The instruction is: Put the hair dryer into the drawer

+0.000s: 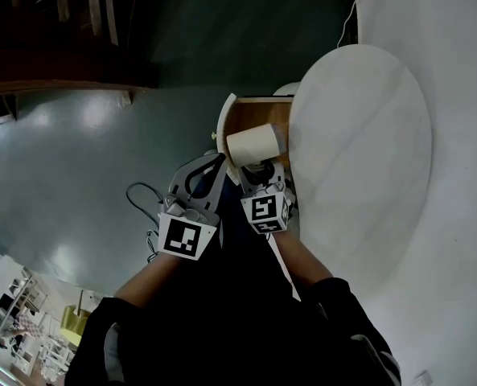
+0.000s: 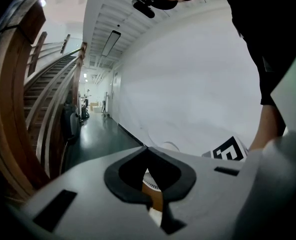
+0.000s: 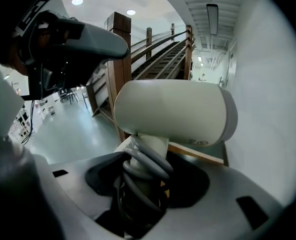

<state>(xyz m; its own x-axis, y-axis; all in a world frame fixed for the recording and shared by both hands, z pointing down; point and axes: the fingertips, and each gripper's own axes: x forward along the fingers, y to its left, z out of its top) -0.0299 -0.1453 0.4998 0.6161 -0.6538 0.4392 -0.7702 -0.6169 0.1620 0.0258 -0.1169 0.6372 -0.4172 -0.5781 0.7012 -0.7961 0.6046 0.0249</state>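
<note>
Gripping hair dryer (image 3: 172,111) in right tool (image 3: 140,189), left tool (image 2: 155,206) clenched, white round table (image 1: 367,135), glossy floor (image 1: 85,151)

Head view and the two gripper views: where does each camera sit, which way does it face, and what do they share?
Head view: on the person's head, looking steeply down at the open drawer and floor; both forearms show.
Left gripper view: on the left gripper, facing down a corridor; closed jaws show.
Right gripper view: on the right gripper, facing the staircase; jaws clamp the hair dryer.
Shared: head and right gripper views both show the hair dryer.
</note>
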